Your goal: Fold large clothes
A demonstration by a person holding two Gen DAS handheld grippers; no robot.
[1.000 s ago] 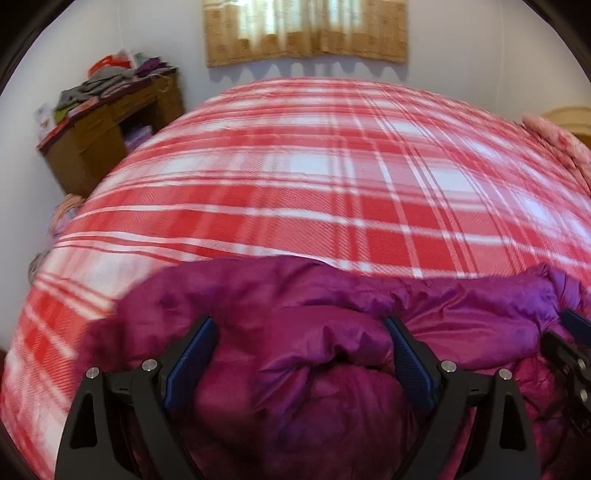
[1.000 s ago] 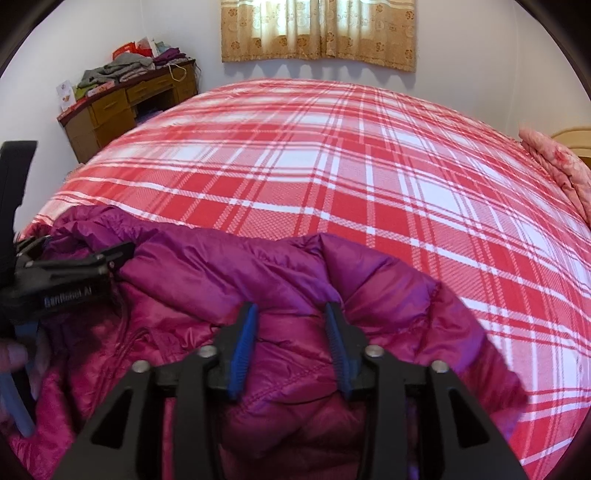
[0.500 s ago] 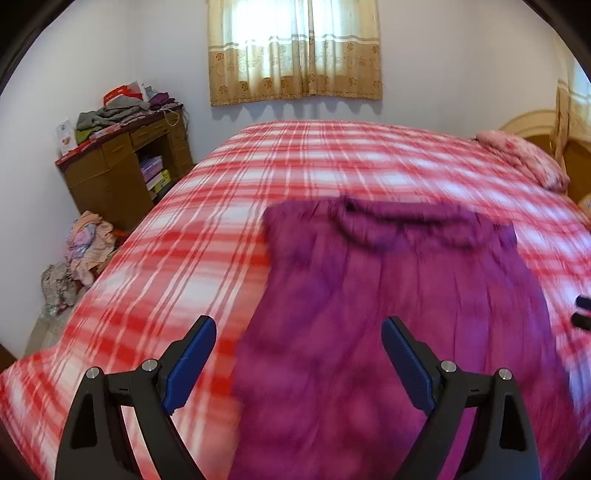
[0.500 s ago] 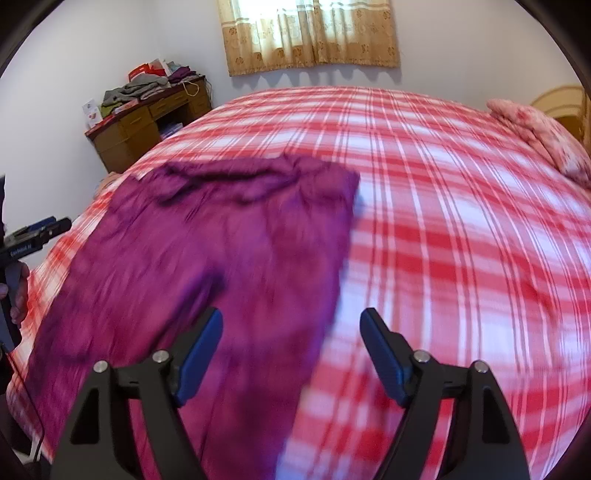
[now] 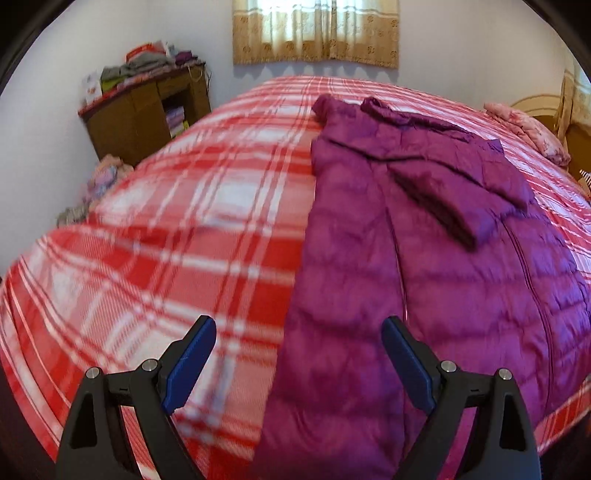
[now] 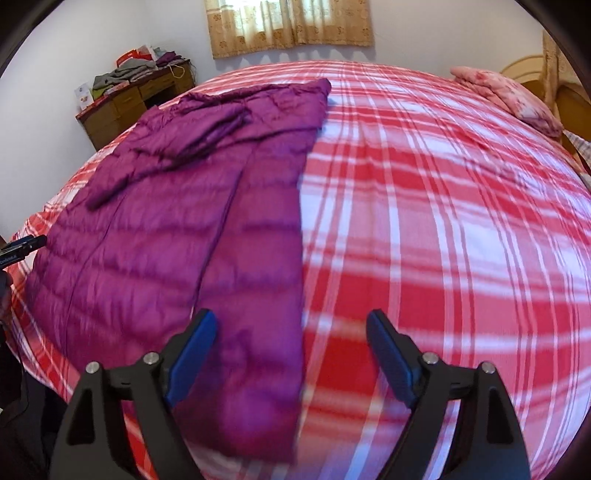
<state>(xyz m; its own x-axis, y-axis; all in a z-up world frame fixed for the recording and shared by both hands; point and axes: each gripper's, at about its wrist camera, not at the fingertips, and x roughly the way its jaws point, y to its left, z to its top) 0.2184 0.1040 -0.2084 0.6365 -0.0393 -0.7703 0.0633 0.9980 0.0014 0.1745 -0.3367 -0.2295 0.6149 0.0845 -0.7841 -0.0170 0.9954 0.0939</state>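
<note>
**Purple down coat spread on plaid bed, both tongs empty**

While both tongs hang above the near edge of the bed, neither has hold of anything. Left tongs [image 5: 295, 363]: jaws spread wide, blue pads facing inward, nothing between them; the coat's left hem edge lies below the gap. Right tongs [image 6: 291, 354]: likewise spread wide and empty, over the coat's right hem edge and the bare blanket beside it.

Purple quilted down coat [image 5: 424, 258] lies flat and lengthwise on the red-and-white plaid blanket [image 5: 184, 240] covering the bed. Hem at the near edge, collar end toward the far wall. One sleeve [image 5: 439, 199] folded across the chest, lying diagonally on top of the body. Zipper line runs down the length of the coat. From the right wrist view the coat [image 6: 177, 240] sits on the left half of the bed; blanket [image 6: 443, 221] to its right is uncovered.

Left tongs' tip [image 6: 22, 247] shows at the far left edge of the right wrist view, just beside the coat's side.

Surroundings: wooden desk [image 5: 144, 110] against the left wall, heaped with folded clothes [image 5: 144, 66]. More clothing piled on the floor [image 5: 99, 181] by the desk. Tan curtain [image 5: 316, 31] over the window on the far wall. Pink pillow [image 5: 528, 129] at the right, next to a wooden headboard [image 5: 576, 140]. Near parts of both views are motion-blurred.
</note>
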